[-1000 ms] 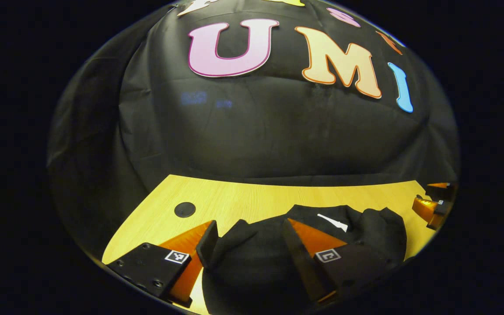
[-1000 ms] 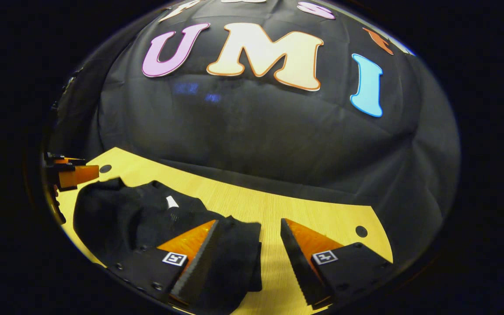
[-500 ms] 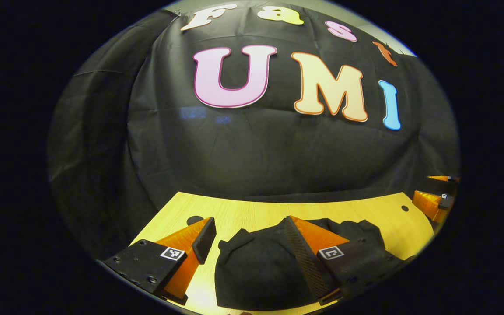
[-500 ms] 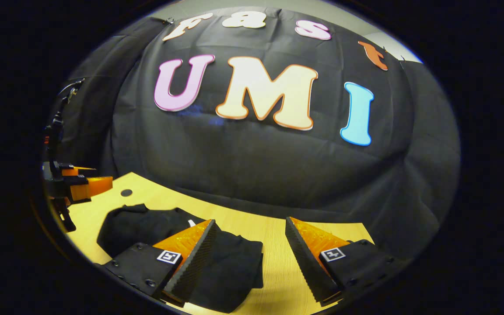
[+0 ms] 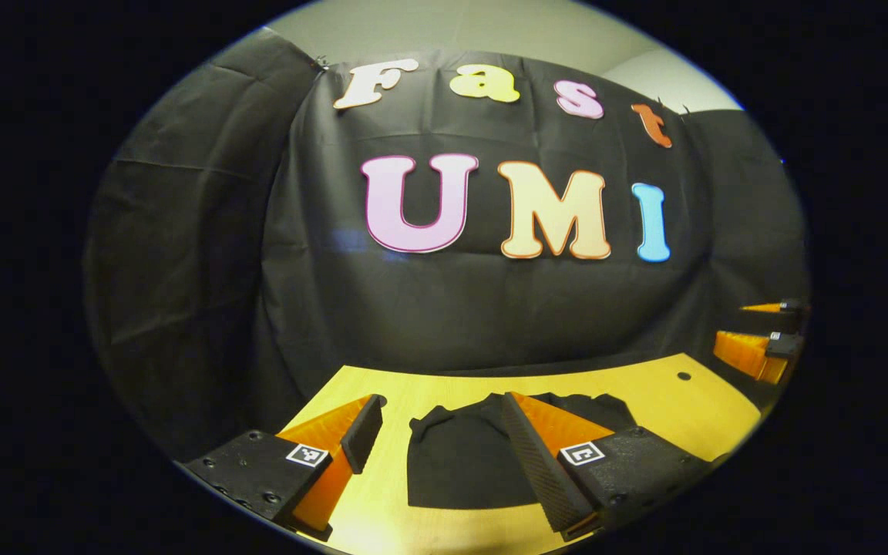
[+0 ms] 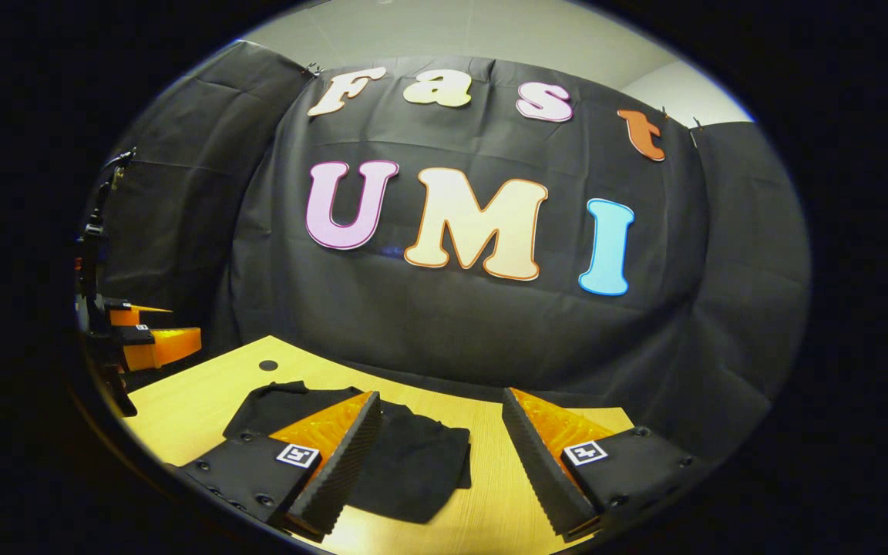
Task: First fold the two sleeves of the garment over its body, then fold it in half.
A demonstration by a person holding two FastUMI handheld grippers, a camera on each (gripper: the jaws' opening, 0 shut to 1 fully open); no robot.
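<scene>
Sitting flat on the light yellow wooden tabletop is the black fabric garment, folded into a compact, roughly squarish bundle w/ a few lumpy edges along its far side. Left gripper is up off the cloth, fingers spread wide apart, nothing between them; the garment lies below and past the tips, partly behind the right-hand finger. In the right gripper view the same garment is low and left of centre, w/ the right gripper also wide apart and holding nothing, its left-hand finger overlapping the cloth in frame. Can't tell if either one touches fabric. Small dark round hole in the tabletop near the far left corner. Other gripper peeks in at each view's edge.
</scene>
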